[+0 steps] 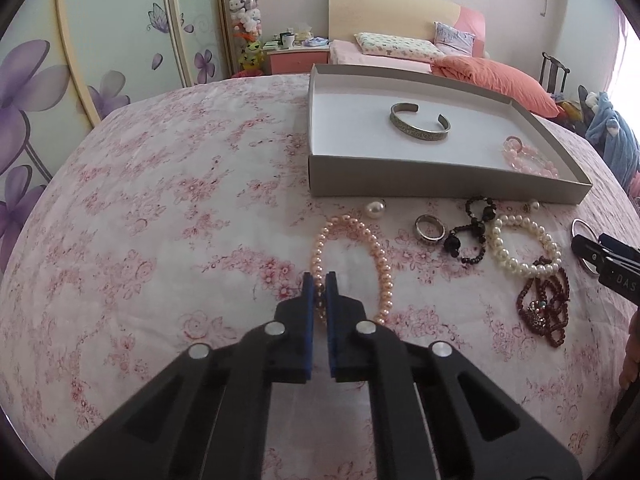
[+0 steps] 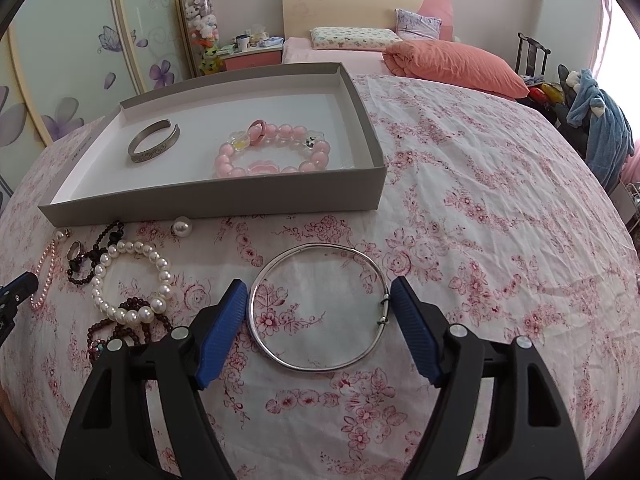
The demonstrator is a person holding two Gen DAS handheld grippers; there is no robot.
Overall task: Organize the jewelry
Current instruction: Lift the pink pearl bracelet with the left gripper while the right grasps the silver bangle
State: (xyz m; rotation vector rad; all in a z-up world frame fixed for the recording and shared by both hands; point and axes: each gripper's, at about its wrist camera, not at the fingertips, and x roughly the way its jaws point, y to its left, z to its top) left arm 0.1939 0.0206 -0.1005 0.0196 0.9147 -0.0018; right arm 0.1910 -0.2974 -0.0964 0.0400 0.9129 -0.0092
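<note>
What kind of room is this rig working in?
Most likely a home bedroom. A bed with headboard and pillow stands at the back, a pink nightstand beside it, and sliding wardrobe doors with flower decals on the left.

Black plastic gripper body [image 1: 616, 276], right edge of left wrist view: bore pale letters "DAS", cut off by the frame.
Elsewhere: nothing was legible.

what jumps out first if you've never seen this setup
Probably the left tongs, shut on a pink pearl strand on the flowered bedspread. Next, the right tongs stand open on either side of a thin silver bangle. Behind them a shallow grey box already holds a metal cuff and a pink bead bracelet.
</note>
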